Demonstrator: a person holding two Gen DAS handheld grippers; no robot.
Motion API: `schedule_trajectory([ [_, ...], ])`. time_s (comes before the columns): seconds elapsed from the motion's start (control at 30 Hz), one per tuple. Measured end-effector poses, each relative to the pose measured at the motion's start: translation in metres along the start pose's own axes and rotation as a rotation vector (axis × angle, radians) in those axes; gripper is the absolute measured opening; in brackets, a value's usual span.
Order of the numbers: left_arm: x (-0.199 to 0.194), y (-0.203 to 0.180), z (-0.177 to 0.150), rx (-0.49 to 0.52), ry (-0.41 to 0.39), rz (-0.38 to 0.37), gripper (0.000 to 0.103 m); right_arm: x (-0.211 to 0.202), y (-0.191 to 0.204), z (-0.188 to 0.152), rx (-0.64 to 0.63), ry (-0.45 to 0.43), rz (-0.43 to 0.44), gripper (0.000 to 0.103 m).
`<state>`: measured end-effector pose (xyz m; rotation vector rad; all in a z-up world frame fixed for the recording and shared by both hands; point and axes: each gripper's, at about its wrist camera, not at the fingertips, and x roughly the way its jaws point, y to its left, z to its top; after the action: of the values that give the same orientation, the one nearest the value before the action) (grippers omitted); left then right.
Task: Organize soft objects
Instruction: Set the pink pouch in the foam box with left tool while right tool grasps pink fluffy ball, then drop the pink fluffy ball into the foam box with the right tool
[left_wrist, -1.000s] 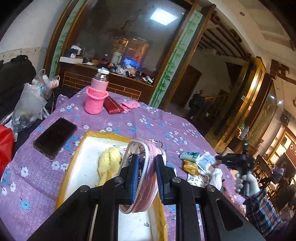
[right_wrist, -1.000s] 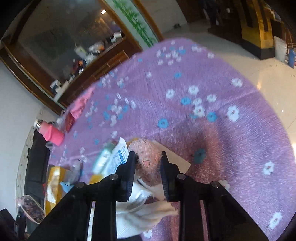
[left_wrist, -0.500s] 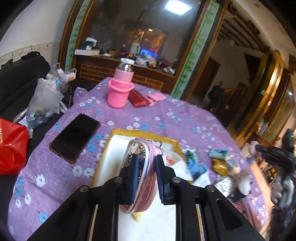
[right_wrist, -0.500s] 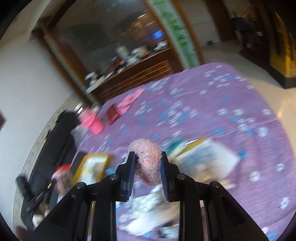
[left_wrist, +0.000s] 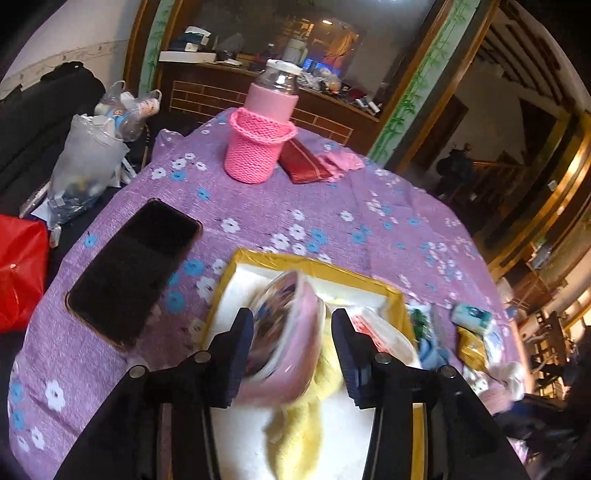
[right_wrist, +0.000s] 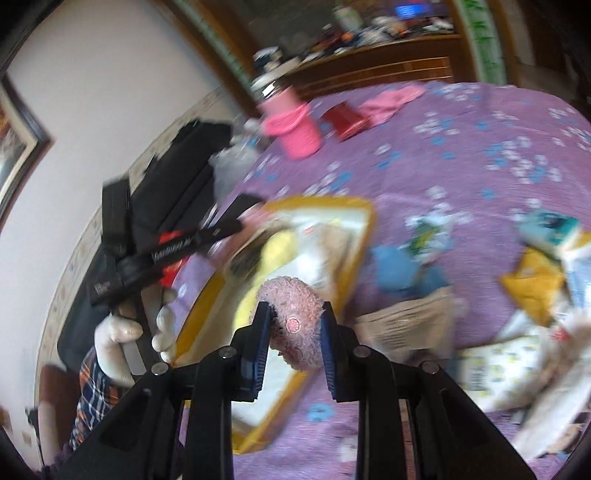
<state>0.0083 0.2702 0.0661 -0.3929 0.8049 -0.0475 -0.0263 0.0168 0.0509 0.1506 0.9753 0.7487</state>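
A pink zip pouch (left_wrist: 295, 369), blurred, sits between the fingers of my left gripper (left_wrist: 291, 317) above the yellow-rimmed white box (left_wrist: 314, 264). The jaws are opening: the pouch leans toward the left finger and a gap shows at the right one. A yellow soft cloth (left_wrist: 303, 424) lies in the box beneath it. My right gripper (right_wrist: 295, 308) is shut on a pink fluffy ball (right_wrist: 295, 332), held over the near corner of the box (right_wrist: 207, 302). In the right wrist view a gloved hand (right_wrist: 122, 328) holds the left gripper (right_wrist: 236, 225) over the box.
On the purple flowered tablecloth lie a black phone (left_wrist: 133, 266), a pink knit holder with a bottle (left_wrist: 258, 147), a red wallet (left_wrist: 306, 166) and a pink cloth (left_wrist: 343, 160). Right of the box are a blue cloth (right_wrist: 399, 273), a yellow packet (right_wrist: 535, 284) and several other packets.
My left gripper's jaws have spread and let go of the pink pouch, after moving forward and down over the box. My right gripper swung left with the fluffy ball, from the packet pile toward the box.
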Motion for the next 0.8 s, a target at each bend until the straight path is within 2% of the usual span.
schedule_trajectory([
  [0.13,-0.035,0.002,-0.018,-0.006,-0.057,-0.015,0.046,0.032,0.029,-0.006,-0.068,0.073,0.004,0.025],
  [0.2,-0.053,0.008,-0.026,-0.041,-0.082,-0.046,0.053,0.049,0.035,-0.007,-0.084,0.108,-0.012,0.025],
  [0.3,-0.084,0.014,-0.041,-0.074,-0.140,-0.080,0.061,0.075,0.029,-0.005,-0.042,0.154,-0.017,0.025],
  [0.47,-0.115,0.012,-0.060,-0.048,-0.205,-0.052,0.065,0.101,0.013,0.009,-0.013,0.143,-0.128,0.026],
  [0.5,-0.119,0.011,-0.062,-0.039,-0.207,-0.047,0.066,0.102,0.011,0.010,-0.001,0.132,-0.127,0.026],
  [0.57,-0.124,0.007,-0.066,-0.022,-0.215,-0.030,0.067,0.099,0.008,0.012,0.028,0.120,-0.112,0.030],
  [0.63,-0.129,0.002,-0.070,-0.007,-0.222,-0.020,0.070,0.091,0.008,0.012,0.049,0.115,-0.063,0.043],
  [0.7,-0.130,-0.002,-0.074,0.003,-0.231,-0.013,0.076,0.068,0.012,0.009,0.033,0.065,-0.046,0.047],
  [0.77,-0.129,-0.005,-0.077,0.006,-0.224,0.002,0.076,0.036,0.015,0.003,-0.002,0.004,-0.050,0.055],
  [0.8,-0.124,-0.006,-0.077,0.005,-0.212,0.002,0.076,0.022,0.013,-0.002,-0.010,-0.023,-0.057,0.063],
])
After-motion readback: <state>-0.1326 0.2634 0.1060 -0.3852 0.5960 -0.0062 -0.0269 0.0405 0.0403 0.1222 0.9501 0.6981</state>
